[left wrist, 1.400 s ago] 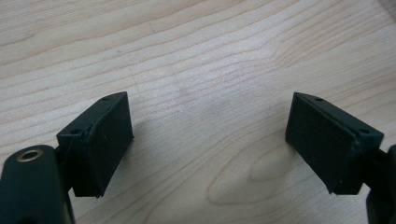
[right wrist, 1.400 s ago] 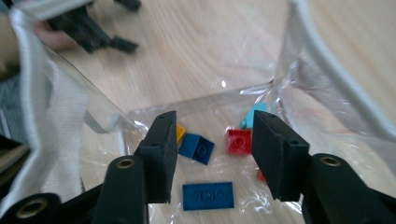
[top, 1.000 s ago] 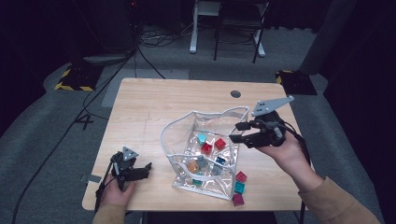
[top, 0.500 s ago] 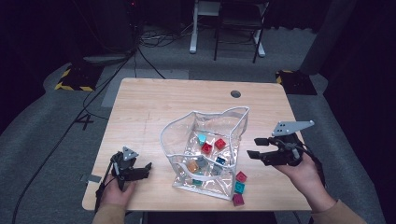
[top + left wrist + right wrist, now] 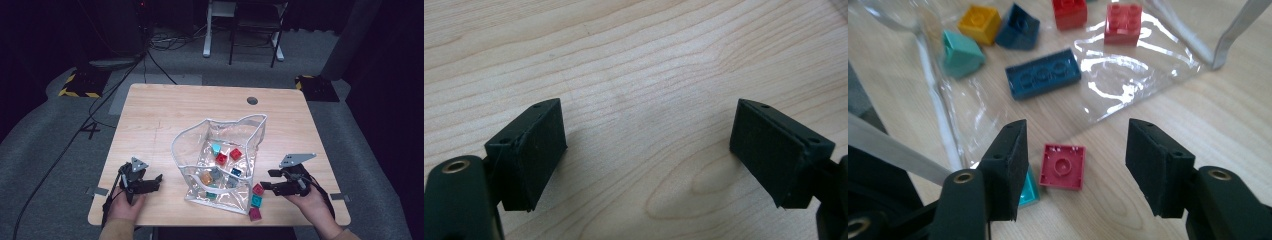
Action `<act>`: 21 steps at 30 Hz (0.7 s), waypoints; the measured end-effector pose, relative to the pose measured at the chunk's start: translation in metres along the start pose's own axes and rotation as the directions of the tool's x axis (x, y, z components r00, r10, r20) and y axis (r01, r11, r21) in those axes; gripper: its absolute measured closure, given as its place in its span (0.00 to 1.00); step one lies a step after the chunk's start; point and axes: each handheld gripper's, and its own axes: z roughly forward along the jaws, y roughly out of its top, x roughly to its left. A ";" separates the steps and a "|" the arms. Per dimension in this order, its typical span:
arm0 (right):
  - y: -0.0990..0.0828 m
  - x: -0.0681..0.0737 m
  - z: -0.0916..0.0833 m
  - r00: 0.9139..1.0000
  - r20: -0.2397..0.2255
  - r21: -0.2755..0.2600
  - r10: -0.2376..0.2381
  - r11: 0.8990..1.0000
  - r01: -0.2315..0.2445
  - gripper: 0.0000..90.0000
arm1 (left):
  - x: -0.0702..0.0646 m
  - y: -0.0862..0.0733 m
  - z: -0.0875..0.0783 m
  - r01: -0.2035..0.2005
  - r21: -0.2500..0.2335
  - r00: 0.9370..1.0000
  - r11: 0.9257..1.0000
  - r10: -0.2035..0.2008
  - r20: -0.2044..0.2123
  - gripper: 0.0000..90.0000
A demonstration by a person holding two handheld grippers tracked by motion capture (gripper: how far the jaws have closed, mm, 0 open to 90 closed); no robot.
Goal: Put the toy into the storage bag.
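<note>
Right gripper [image 5: 1073, 165] is low over the table [image 5: 165, 115], jaws apart with nothing pinched. They have just been opening, and the red brick [image 5: 1063, 166] lies flat between them, untouched. It's on bare wood just outside the clear bag [image 5: 220, 150], by the bag's near right corner. In the high view the same brick [image 5: 258, 189] sits with a teal brick [image 5: 256, 200] and a magenta brick [image 5: 254, 214] in a short row, close together.

Left gripper [image 5: 142, 184] is parked near the table's near left edge, jaws wide, released, only wood grain between the pads [image 5: 531, 152].

Handling, my read:
- Red brick is small hard plastic, so light, stiff, not fragile. Smooth sides, a bit slippery, but the foam pads should bite fine.
- It lies hollow side up. Take it across two opposite flat side walls, pads square to them, low on the brick. Don't pinch corner to corner or it'll twist out.
- Teal brick is just beside the red one and partly under the left-hand pad in the right gripper view. Risk of nudging or catching it when closing.
- Bag film is soft and floppy; its edge lies near the brick. Keep pads off it or it drags the whole bag.

Bag already holds several bricks: yellow [image 5: 979, 21], blue, red, teal.
</note>
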 end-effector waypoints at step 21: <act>-0.014 0.000 0.053 1.000 0.002 0.102 -0.009 0.995 0.008 0.51 | 0.000 0.000 0.000 0.000 0.000 1.000 1.000 0.000 0.000 0.17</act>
